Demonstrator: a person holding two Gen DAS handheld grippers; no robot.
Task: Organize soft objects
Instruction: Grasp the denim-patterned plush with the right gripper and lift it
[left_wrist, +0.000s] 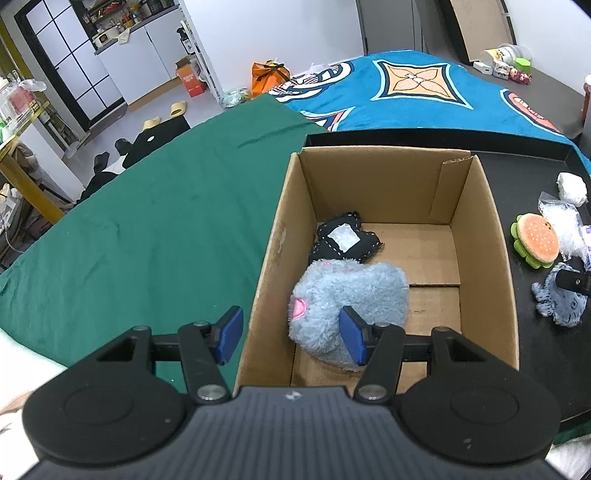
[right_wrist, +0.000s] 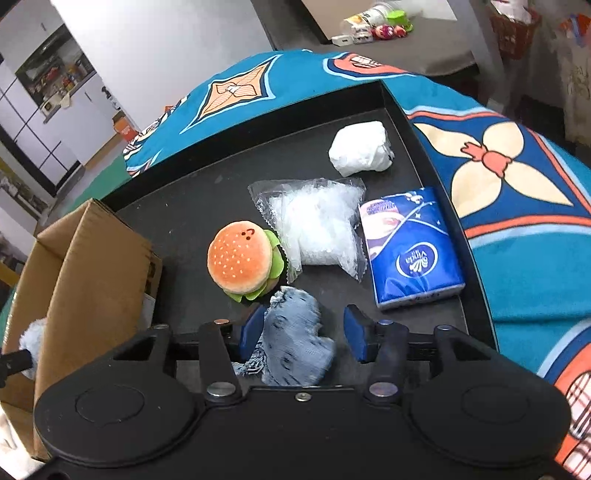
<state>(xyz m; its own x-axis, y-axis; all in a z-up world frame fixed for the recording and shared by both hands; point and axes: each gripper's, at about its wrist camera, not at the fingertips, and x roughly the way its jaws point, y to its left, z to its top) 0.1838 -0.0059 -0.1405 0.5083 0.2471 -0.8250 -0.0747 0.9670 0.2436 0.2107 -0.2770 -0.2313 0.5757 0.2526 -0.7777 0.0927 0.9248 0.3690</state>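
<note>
An open cardboard box (left_wrist: 480, 206) stands on a black tray. Inside lie a fluffy grey-blue plush (left_wrist: 351, 291) and a black stitched pouch (left_wrist: 343, 236). My left gripper (left_wrist: 291, 334) is open above the box's left wall, its right pad by the plush. My right gripper (right_wrist: 301, 334) is open around a blue denim toy (right_wrist: 295, 332) on the tray; the toy also shows in the left wrist view (left_wrist: 561, 299). A burger plush (right_wrist: 240, 256) lies just beyond it.
On the black tray (right_wrist: 207, 206) lie a clear plastic bag (right_wrist: 317, 225), a white wad (right_wrist: 360, 147) and a blue tissue pack (right_wrist: 410, 247). A green cloth (left_wrist: 147, 221) lies left of the box, a blue patterned blanket (right_wrist: 517, 206) around the tray.
</note>
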